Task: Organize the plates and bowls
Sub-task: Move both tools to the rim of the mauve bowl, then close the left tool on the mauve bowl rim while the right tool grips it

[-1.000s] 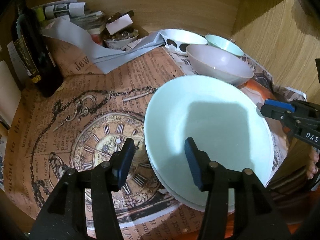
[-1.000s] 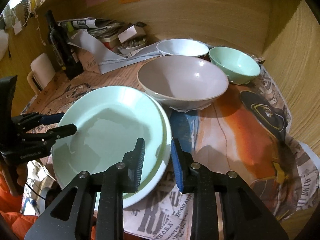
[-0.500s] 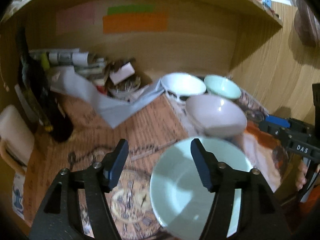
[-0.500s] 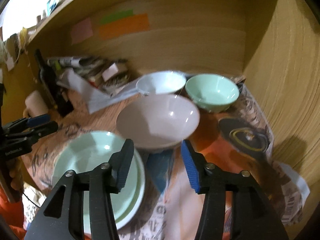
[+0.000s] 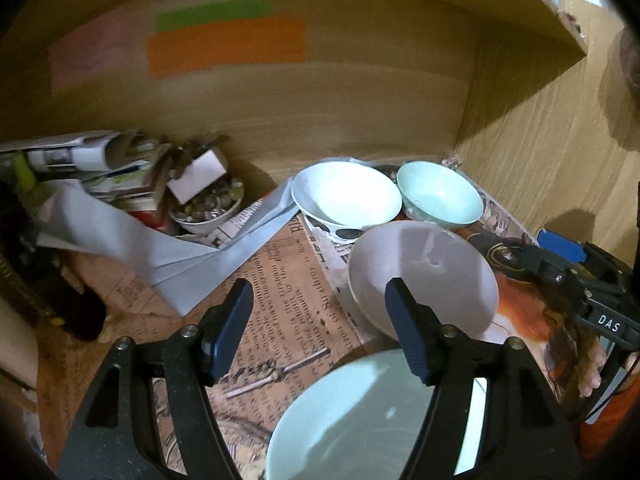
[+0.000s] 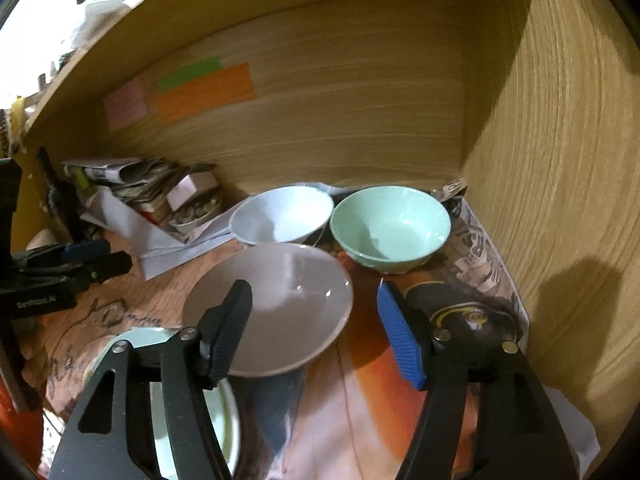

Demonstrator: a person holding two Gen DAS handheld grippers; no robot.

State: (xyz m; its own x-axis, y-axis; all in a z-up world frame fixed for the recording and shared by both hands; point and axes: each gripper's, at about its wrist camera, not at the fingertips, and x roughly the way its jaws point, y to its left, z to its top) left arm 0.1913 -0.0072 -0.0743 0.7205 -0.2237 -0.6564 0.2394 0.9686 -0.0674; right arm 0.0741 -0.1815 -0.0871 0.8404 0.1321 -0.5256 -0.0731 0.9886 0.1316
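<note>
Partly hidden behind fingers (image 6: 224, 332), seemingly stacked plates (image 6: 224, 436).

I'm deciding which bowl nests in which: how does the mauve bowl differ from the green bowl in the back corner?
The mauve bowl looks wider and shallower; the green bowl is narrower with steeper sides. The mauve bowl sits nearer the front, beside the pale green plates; the green bowl stands by the right wall, next to the white bowl. Both are upright, empty and free of either tongs.

"DAS" on right tool (image 5: 609, 325), small unreadable label on left tool (image 6: 36, 303)
</note>
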